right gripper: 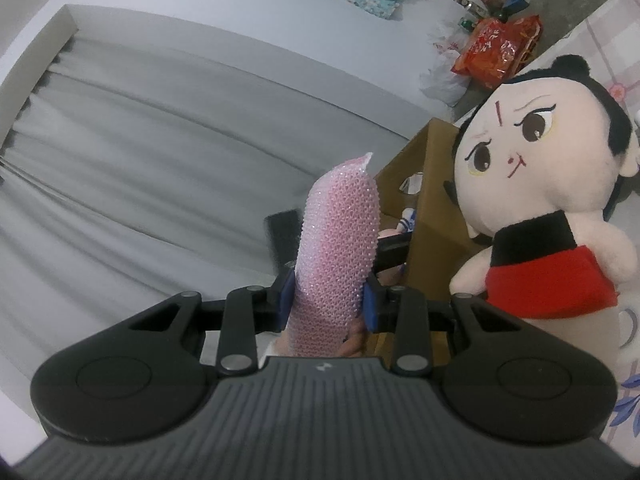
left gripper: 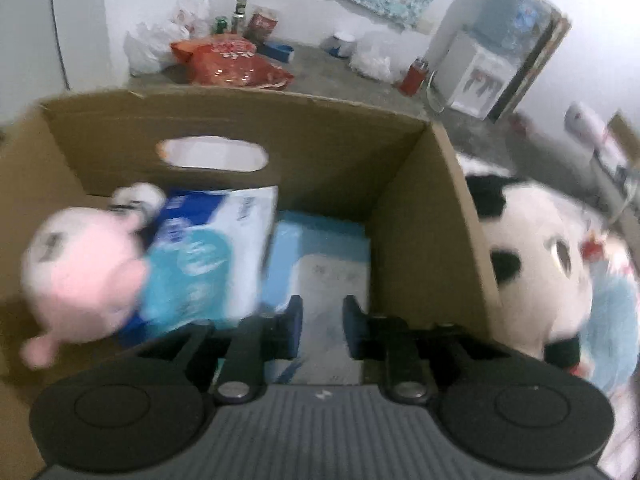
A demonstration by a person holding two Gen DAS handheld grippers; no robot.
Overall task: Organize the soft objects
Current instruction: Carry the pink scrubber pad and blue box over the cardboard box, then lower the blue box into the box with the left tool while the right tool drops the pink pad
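The left view is blurry. A round pink plush toy (left gripper: 80, 276) looks smeared at the left side inside the brown cardboard box (left gripper: 416, 216), and its lower part is hard to make out. Blue and white soft packs (left gripper: 212, 256) lie beside it on the box bottom. The left tool (left gripper: 322, 330) is spread apart above the box, pinching nothing. There is open room between the packs and the right box wall.

The right tool (right gripper: 329, 298) pinches a pink bumpy sponge (right gripper: 340, 252) that stands upright. A big doll with black hair and red clothes (right gripper: 544, 184) stands just outside the box.
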